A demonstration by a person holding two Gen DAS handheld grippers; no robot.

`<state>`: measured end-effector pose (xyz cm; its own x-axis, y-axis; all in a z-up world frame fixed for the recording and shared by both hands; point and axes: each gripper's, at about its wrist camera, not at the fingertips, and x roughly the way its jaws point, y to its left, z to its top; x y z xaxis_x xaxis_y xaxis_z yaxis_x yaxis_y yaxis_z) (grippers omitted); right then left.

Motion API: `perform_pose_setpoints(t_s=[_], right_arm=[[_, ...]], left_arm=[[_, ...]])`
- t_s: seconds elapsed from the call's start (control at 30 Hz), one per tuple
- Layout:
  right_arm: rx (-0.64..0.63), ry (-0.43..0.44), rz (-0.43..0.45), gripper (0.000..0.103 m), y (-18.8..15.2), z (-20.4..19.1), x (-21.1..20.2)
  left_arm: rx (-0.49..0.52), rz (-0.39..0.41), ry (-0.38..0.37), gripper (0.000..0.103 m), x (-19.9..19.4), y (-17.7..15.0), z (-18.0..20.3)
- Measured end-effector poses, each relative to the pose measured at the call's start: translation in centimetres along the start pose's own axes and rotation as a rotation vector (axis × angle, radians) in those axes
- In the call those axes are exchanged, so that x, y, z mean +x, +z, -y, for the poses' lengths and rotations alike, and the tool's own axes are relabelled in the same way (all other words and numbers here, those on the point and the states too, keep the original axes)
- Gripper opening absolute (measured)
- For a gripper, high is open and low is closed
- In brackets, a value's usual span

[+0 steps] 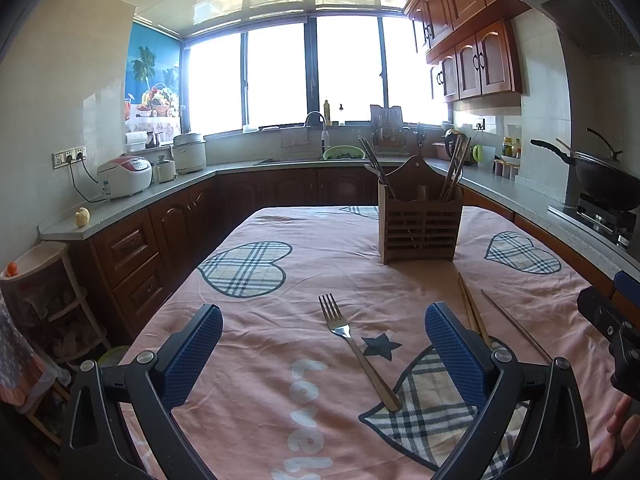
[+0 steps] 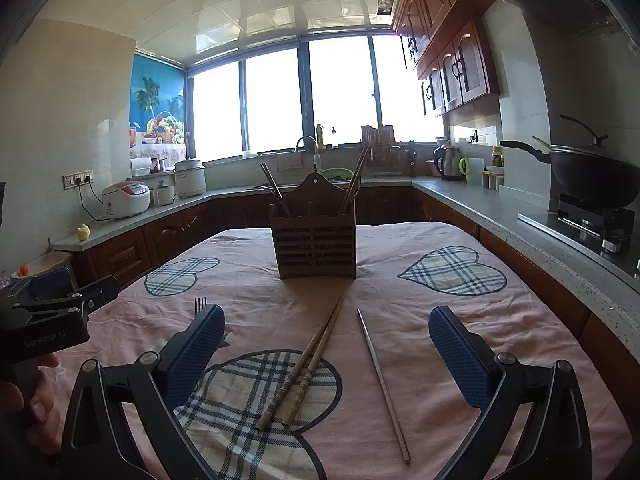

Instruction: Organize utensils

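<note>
A wooden slatted utensil holder [image 1: 419, 224] stands on the pink tablecloth with several utensils upright in it; it also shows in the right wrist view [image 2: 313, 236]. A metal fork [image 1: 352, 340] lies on the cloth between the fingers of my open, empty left gripper [image 1: 324, 344]. A pair of wooden chopsticks [image 2: 310, 364] and a single metal chopstick [image 2: 382, 380] lie between the fingers of my open, empty right gripper [image 2: 326, 344]. In the left wrist view the wooden chopsticks [image 1: 472, 308] and the metal chopstick [image 1: 516, 326] lie right of the fork. The fork's tines [image 2: 200, 303] peek past my right gripper's left finger.
The table [image 1: 280, 280] stands in a kitchen with grey counters [image 2: 520, 232] on three sides. A wok [image 2: 588, 176] sits on the stove at right. Rice cookers [image 1: 124, 176] stand on the left counter. A shelf [image 1: 44, 304] stands left of the table.
</note>
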<state>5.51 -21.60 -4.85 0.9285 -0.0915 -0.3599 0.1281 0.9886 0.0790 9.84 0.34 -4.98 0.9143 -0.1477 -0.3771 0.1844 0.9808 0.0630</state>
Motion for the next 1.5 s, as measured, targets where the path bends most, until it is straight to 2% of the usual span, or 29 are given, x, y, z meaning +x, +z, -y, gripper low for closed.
perform_pose_setpoints(t_s=[1.5], right_arm=[[-0.03,0.011,0.032,0.103,2.3,0.1,0.2]], left_arm=[[0.025,0.007,-0.001,0.102,-0.3,1.7,1.8]])
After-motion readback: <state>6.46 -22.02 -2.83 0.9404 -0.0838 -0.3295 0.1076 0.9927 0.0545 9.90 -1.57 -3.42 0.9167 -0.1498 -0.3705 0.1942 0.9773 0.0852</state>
